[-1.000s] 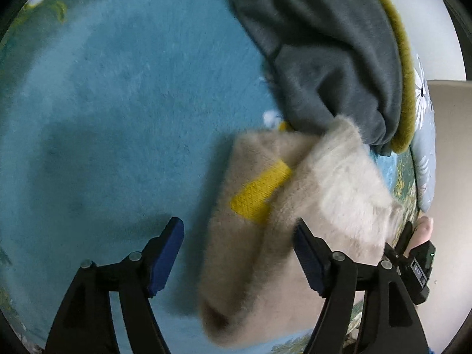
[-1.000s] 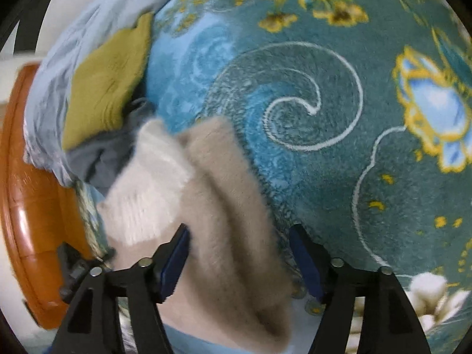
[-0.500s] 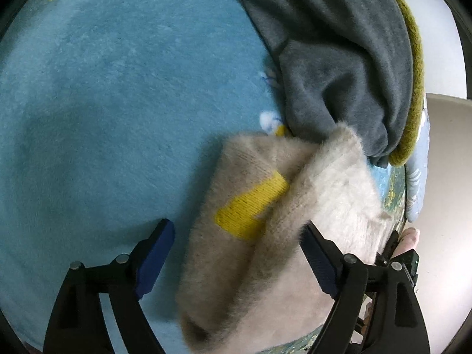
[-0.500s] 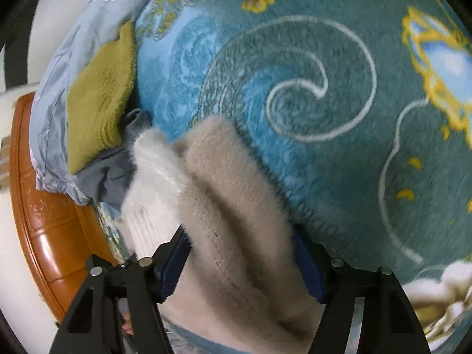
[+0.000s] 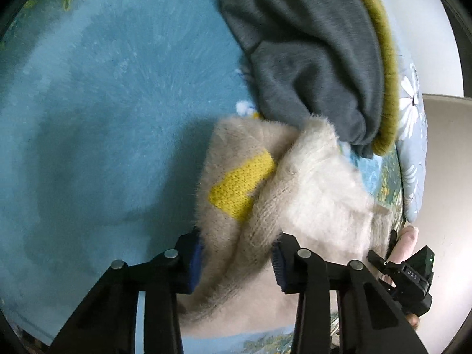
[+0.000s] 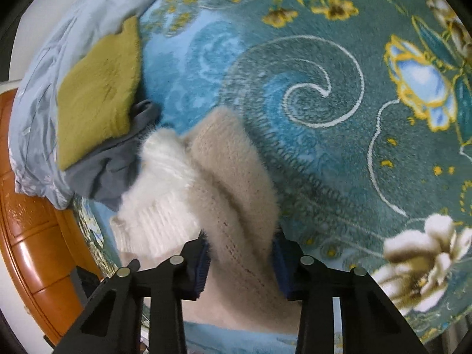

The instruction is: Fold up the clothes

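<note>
Both my tongs, left gripper (image 5: 236, 258) and right gripper (image 6: 240, 261), have just closed onto the sweater (image 5: 265, 188); next I lift it toward twelve o'clock to fold.

Home bedroom, by the look of it. Teal floral plush blanket (image 6: 339, 118) covers a bed w/ orange wooden frame (image 6: 32, 250) at its edge. Grey-blue floral bedding (image 6: 38, 94) lies bunched beside the blanket.

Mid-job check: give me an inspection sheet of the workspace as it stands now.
Surface: teal floral blanket.
Job's things: beige fuzzy sweater with yellow patch, bunched up.
Clutter: grey garment and olive garment piled beside it, on a pale floral pillow.
Grippers: left gripper and right gripper have just closed, each pinching the sweater.
Cables: nothing seen.
Surroundings: orange wooden frame.
</note>
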The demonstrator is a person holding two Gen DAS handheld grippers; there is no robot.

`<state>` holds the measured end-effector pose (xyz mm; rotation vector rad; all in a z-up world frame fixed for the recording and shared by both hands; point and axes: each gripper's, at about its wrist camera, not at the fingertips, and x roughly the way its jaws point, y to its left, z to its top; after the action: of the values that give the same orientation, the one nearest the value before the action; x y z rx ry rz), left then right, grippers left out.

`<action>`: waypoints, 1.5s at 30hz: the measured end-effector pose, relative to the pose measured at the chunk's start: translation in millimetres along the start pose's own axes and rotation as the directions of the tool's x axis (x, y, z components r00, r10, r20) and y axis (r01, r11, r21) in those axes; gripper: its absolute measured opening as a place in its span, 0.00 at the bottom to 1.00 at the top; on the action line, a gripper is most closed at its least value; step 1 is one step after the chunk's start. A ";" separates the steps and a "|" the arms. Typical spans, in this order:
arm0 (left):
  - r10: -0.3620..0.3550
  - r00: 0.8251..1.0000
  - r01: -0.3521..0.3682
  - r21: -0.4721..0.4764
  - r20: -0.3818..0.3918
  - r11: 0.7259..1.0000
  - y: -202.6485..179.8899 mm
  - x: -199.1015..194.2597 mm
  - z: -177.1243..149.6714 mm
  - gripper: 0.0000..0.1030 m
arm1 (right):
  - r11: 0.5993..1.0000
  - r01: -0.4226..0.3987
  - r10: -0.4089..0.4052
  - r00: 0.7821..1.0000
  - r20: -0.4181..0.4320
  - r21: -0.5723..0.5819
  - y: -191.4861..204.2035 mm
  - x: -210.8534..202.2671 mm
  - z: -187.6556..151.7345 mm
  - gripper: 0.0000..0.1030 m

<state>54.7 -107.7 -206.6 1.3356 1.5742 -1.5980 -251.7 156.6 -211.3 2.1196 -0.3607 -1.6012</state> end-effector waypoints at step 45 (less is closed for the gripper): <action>-0.022 0.996 0.024 -0.018 0.090 1.000 88.4 45.1 -56.3 0.34 | 0.959 0.061 -0.047 0.997 0.057 -0.277 19.8 28.8 -27.1 0.14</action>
<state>131.7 -58.9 -275.3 1.2226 1.5527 -1.6295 -216.2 131.5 -219.5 1.8925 -0.0858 -1.6313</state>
